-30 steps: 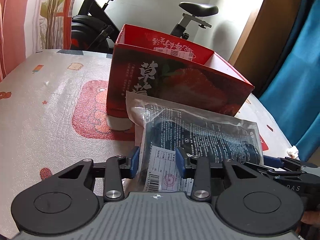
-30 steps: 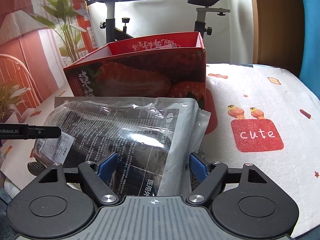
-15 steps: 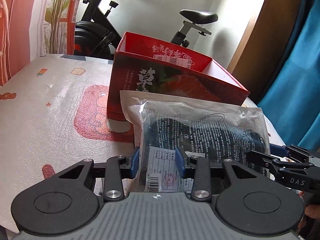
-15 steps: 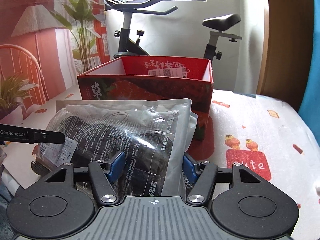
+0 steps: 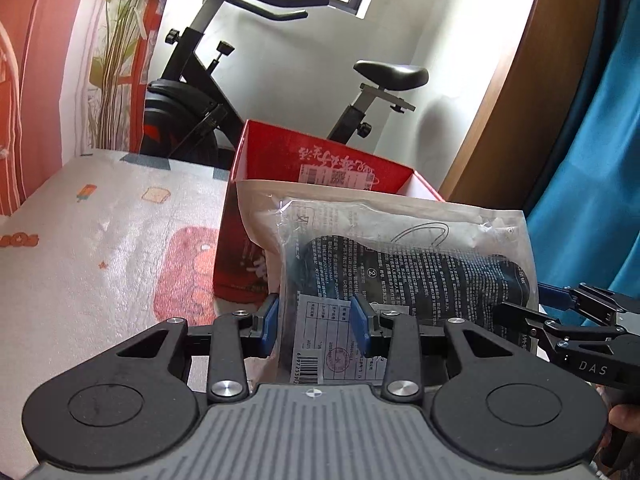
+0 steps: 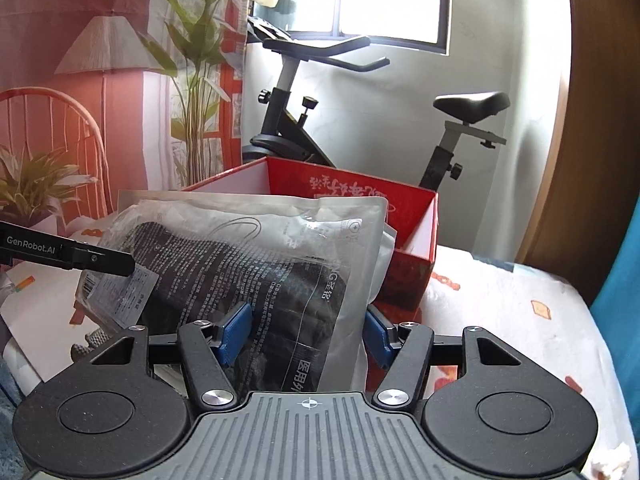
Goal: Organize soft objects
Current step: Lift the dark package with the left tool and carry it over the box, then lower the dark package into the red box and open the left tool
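Both claws have hold of one clear plastic packet of dark masks (image 5: 404, 264). The left gripper (image 5: 316, 322) pinches its labelled end with jaws drawn narrow; the right gripper (image 6: 306, 332) stands wider, pads pressing the packet's other end. The packet hangs between them, raised in front of the red strawberry box (image 5: 320, 160) on the patterned table cover (image 5: 100, 248). I'd say it's midway: lifted, not yet in the box.

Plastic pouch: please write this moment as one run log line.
left gripper: shut on plastic pouch | right gripper: shut on pouch | red box: open, behind pouch
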`<state>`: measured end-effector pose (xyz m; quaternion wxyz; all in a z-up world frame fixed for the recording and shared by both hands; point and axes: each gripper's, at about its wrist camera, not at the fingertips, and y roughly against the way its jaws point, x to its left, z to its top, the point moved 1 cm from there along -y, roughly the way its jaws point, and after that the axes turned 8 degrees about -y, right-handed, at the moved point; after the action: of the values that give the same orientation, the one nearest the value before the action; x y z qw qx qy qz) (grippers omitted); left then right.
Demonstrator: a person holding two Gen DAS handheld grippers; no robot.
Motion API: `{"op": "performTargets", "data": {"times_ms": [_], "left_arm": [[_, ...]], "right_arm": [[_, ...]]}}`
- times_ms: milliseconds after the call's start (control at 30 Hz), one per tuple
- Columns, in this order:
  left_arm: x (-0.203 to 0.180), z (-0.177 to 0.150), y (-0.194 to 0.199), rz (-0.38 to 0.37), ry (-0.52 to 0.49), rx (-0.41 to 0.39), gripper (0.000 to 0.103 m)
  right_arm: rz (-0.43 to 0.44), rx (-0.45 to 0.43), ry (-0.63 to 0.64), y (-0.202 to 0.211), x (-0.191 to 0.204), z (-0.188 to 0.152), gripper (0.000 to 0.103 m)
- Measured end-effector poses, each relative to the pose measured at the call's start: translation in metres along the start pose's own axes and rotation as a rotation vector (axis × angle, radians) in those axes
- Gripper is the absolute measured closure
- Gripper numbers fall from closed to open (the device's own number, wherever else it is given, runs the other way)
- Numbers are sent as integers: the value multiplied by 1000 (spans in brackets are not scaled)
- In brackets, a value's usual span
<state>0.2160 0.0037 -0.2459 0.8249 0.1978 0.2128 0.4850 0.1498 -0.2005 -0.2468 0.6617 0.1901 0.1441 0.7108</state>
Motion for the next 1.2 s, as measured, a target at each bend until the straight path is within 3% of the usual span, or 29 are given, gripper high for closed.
{"op": "performTargets", "data": {"times_ms": [333,533,767,833,1000,1200], "left_arm": [[-2,74,-11,27,-64,-121,63],[-5,124,-53,55,-137,-105,64],[8,141,-106,86,-110,1,69],[10,140,-120,101,-130,33,69],[7,135,-141,158,-236,103,85],[1,132,-157,190,-308,168,85]], "right_arm": [[51,-30,49,-28,-28,90,47],[35,1,19,-86,-56,134,48],[32,63,4,-151,-80,131,54],[29,84,11,-163,-82,126,56],[24,152,51,-183,-84,114,61],[13,255,40,-198,-88,105,63]]}}
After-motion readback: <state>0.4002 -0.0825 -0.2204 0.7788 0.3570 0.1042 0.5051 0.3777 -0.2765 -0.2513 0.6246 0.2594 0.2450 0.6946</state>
